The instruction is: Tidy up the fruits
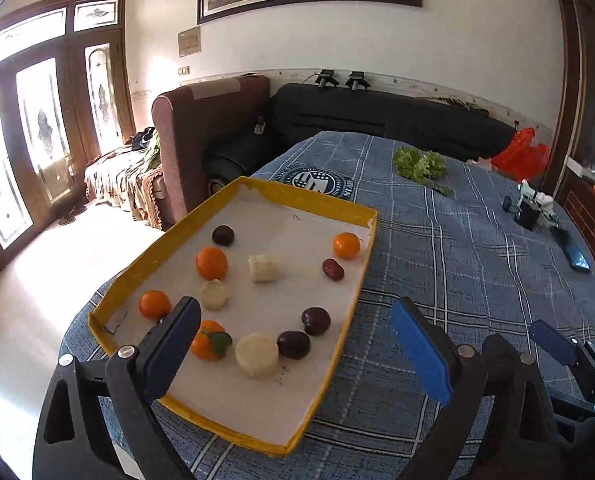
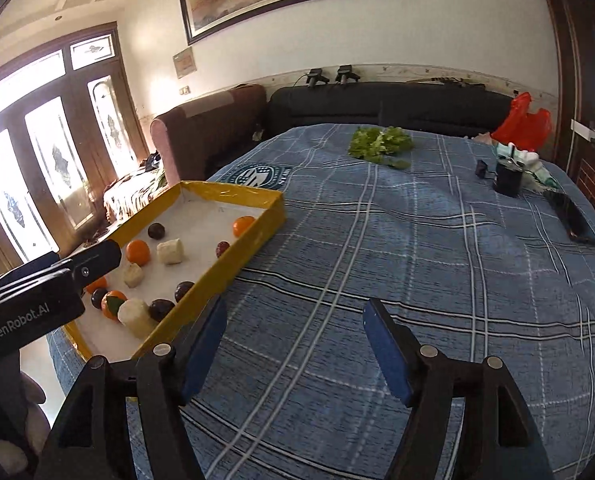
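A yellow-rimmed tray (image 1: 309, 200) with a white floor lies at the table's left edge. It holds several oranges (image 1: 211, 263), several dark chestnuts (image 1: 316, 321), a red date (image 1: 333, 269) and white cut pieces (image 1: 256, 355). My left gripper (image 1: 293, 344) is open and empty, low over the tray's near end. My right gripper (image 2: 295, 348) is open and empty over bare tablecloth, right of the tray (image 2: 257, 236). The left gripper's body (image 2: 37, 296) shows in the right wrist view.
A blue plaid cloth (image 2: 417, 240) covers the table. Lettuce (image 1: 419, 164) lies at the far side. A dark cup (image 2: 508, 180), a phone (image 2: 571, 216) and a red bag (image 2: 523, 122) are at the far right. Sofas stand behind.
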### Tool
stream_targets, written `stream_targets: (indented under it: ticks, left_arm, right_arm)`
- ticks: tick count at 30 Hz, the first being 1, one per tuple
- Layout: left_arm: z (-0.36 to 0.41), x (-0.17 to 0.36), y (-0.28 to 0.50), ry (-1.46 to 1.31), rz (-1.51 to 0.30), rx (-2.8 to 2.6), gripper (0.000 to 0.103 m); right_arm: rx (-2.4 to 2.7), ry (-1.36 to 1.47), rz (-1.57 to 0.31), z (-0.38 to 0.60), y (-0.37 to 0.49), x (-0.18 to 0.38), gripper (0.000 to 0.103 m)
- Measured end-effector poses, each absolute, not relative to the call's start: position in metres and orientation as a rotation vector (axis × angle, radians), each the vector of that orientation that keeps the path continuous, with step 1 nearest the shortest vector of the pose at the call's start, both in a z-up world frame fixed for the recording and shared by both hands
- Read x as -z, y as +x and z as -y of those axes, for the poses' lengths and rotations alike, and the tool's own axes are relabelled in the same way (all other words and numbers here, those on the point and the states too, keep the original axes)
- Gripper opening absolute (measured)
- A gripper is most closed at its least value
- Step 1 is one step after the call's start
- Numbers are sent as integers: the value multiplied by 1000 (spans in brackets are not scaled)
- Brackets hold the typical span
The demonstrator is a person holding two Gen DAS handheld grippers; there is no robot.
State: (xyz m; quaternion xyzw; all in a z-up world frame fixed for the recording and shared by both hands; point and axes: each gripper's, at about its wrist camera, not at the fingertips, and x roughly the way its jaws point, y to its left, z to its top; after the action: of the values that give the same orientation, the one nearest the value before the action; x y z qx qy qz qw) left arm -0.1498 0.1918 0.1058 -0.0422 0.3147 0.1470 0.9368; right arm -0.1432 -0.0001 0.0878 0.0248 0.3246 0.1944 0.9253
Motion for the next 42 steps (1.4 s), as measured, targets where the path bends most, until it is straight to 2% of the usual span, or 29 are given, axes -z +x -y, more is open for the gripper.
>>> stream_targets:
  ticks: [14, 42]
  left_arm:
    - [-166, -108, -158, -53, -651, -284, 96]
    - [-199, -88, -156, -170, -653, -279, 96]
  right_arm:
    - [-417, 140, -701, 23, -150, -74, 78]
    - [-382, 112, -779, -14, -137, -52, 80]
